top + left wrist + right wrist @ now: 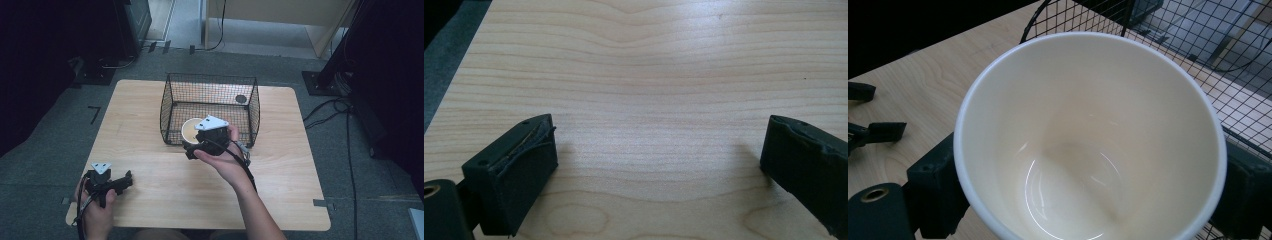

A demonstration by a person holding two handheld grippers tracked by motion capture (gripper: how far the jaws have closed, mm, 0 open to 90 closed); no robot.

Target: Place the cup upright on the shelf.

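Right tool (192,142) clamped on cup (191,129) at basket (210,80) front, left tool (122,181) wide open, empty, low over table (280,170).

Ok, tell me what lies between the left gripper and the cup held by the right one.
Nothing but bare wooden table. In the high view, the left gripper sits near the table's front left, and the stretch up to the cup in the right gripper holds no object.

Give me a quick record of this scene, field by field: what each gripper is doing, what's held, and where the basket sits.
right gripper: shut on cup, at the basket's near edge
cup: cream, empty inside, jaws on either side
left gripper: open, low over bare table near its front left corner
basket: black wire, on the table's far middle
table: light wood
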